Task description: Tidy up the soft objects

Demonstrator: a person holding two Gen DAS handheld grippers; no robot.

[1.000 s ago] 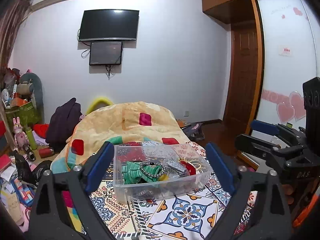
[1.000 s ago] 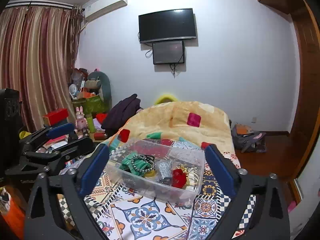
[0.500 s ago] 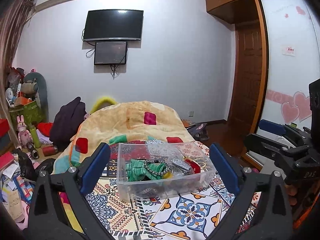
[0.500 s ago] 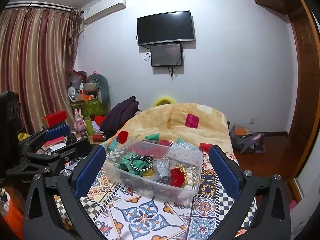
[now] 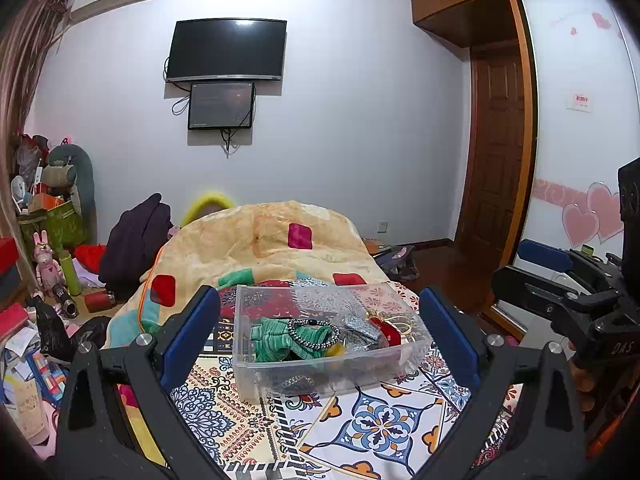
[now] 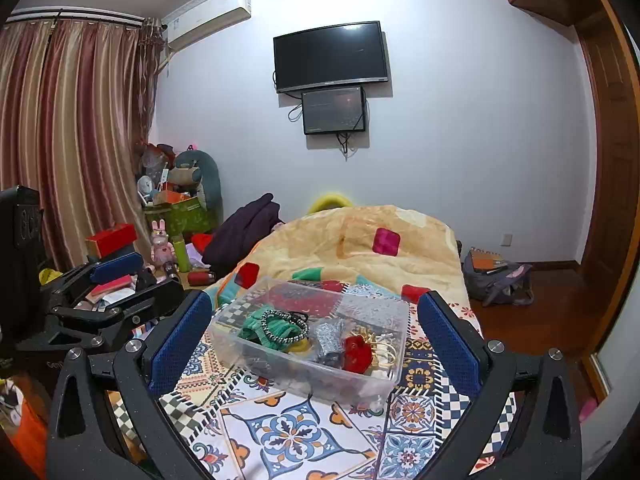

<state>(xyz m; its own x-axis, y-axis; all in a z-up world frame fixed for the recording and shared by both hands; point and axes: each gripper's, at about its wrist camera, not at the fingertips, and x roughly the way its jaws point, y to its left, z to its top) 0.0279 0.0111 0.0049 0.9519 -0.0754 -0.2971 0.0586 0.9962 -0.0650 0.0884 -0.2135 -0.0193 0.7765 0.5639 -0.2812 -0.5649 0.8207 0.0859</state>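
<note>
A clear plastic bin (image 5: 280, 376) sits on a patterned cloth (image 5: 376, 428) on the bed. It holds a green scrunchie (image 5: 276, 334), a black-and-white braided band (image 5: 312, 330), a silver item (image 5: 362, 330), a red soft piece (image 5: 386, 330) and gold rings. The bin shows in the right wrist view (image 6: 380, 376) too, with the green scrunchie (image 6: 256, 326) and red piece (image 6: 356, 354). My left gripper (image 5: 318, 328) is open and empty, held back from the bin with its jaws wide. My right gripper (image 6: 310, 332) is open and empty, likewise short of the bin.
An orange patchwork quilt (image 5: 264, 240) is heaped behind the bin. Clutter, boxes and toys (image 6: 168, 236) crowd the floor at the left. A bag (image 6: 500, 280) lies on the floor at the right, by a wooden door (image 5: 496, 152). Each gripper shows in the other's view.
Both grippers have risen and drawn back slightly, so the bin sits lower and smaller in each view. Both stay open and empty.
</note>
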